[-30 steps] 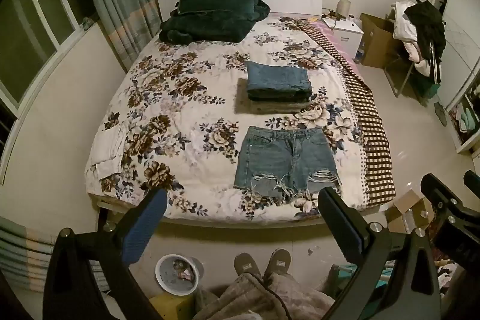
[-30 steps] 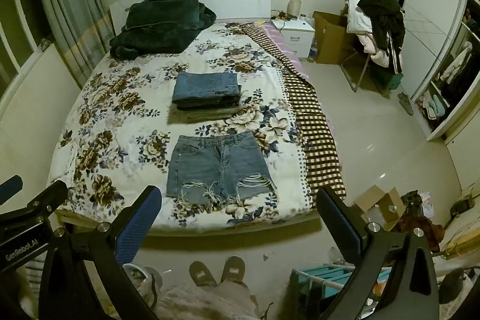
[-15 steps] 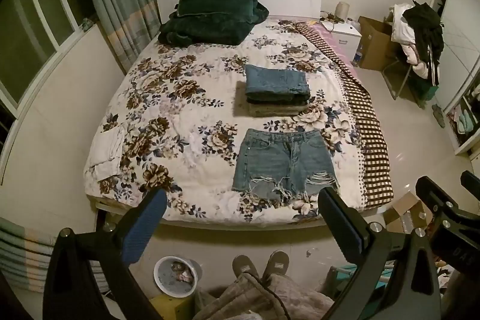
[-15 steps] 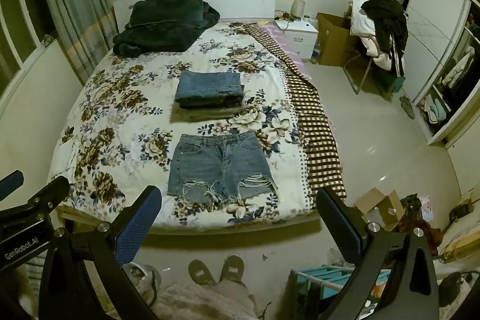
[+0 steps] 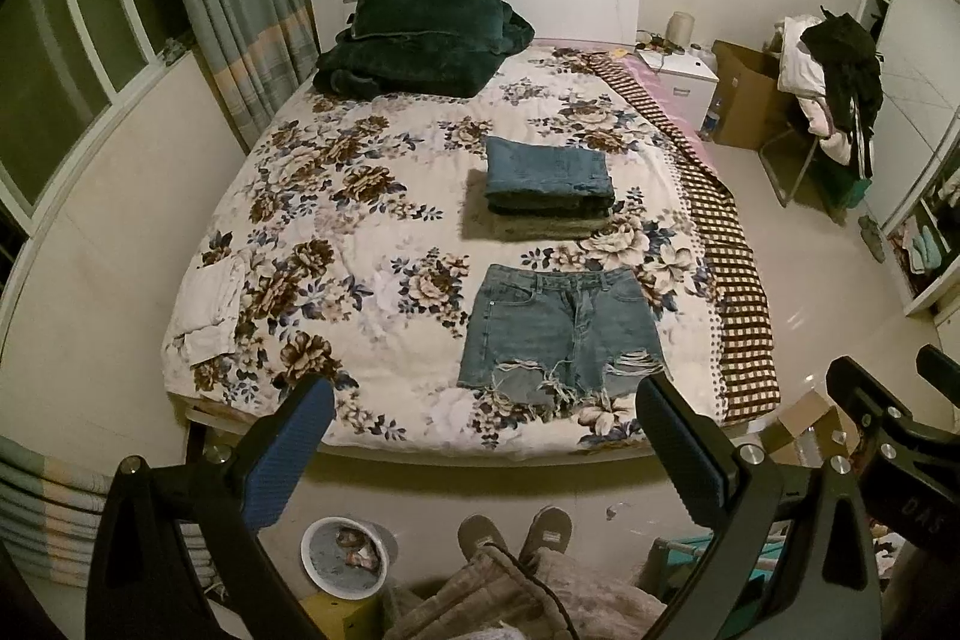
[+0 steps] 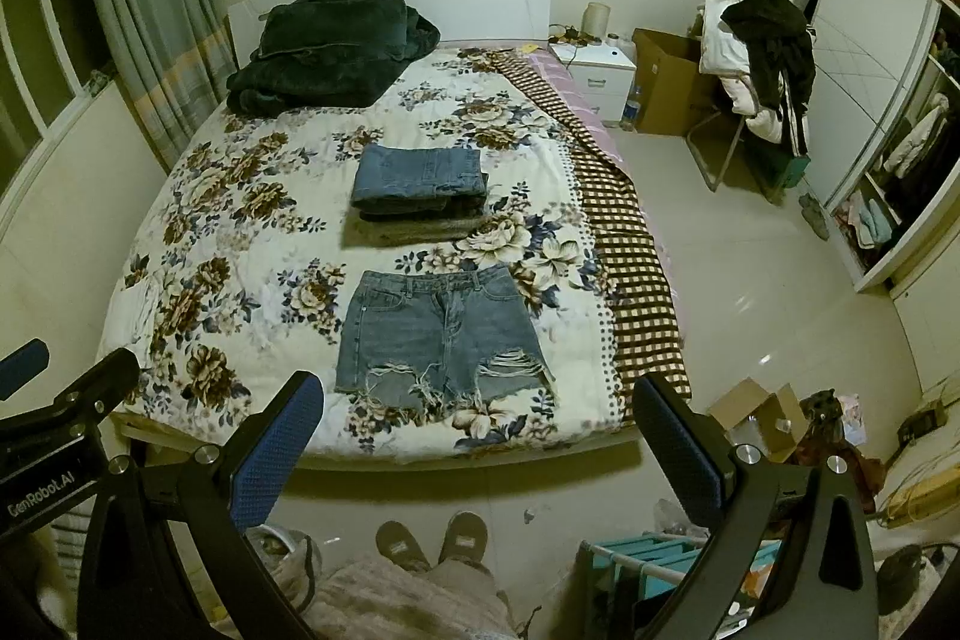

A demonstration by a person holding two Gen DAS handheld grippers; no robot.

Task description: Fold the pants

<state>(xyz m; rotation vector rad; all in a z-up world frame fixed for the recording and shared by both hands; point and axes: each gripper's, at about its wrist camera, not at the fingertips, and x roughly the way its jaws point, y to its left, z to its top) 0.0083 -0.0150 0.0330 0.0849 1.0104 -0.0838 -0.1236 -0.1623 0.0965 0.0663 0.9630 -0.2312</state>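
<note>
Frayed denim shorts (image 5: pixel 561 331) lie flat, waistband away from me, near the foot edge of a bed with a floral quilt (image 5: pixel 336 220). They also show in the right wrist view (image 6: pixel 435 334). Behind them sits a stack of folded jeans and pants (image 5: pixel 546 187), seen also from the right (image 6: pixel 417 190). My left gripper (image 5: pixel 480 451) is open and empty, held off the bed's foot edge above the floor. My right gripper (image 6: pixel 474 451) is likewise open and empty, to the right of the left one.
A dark green blanket (image 5: pixel 420 40) lies by the headboard. A white cloth (image 5: pixel 207 307) lies at the bed's left edge. A checked sheet (image 5: pixel 726 244) hangs on the right side. A bin (image 5: pixel 345 556) and my slippered feet (image 5: pixel 516 529) are on the floor below.
Both grippers have drifted slightly, the view shifting a little; the shorts and stack have not moved. Both stay open.
</note>
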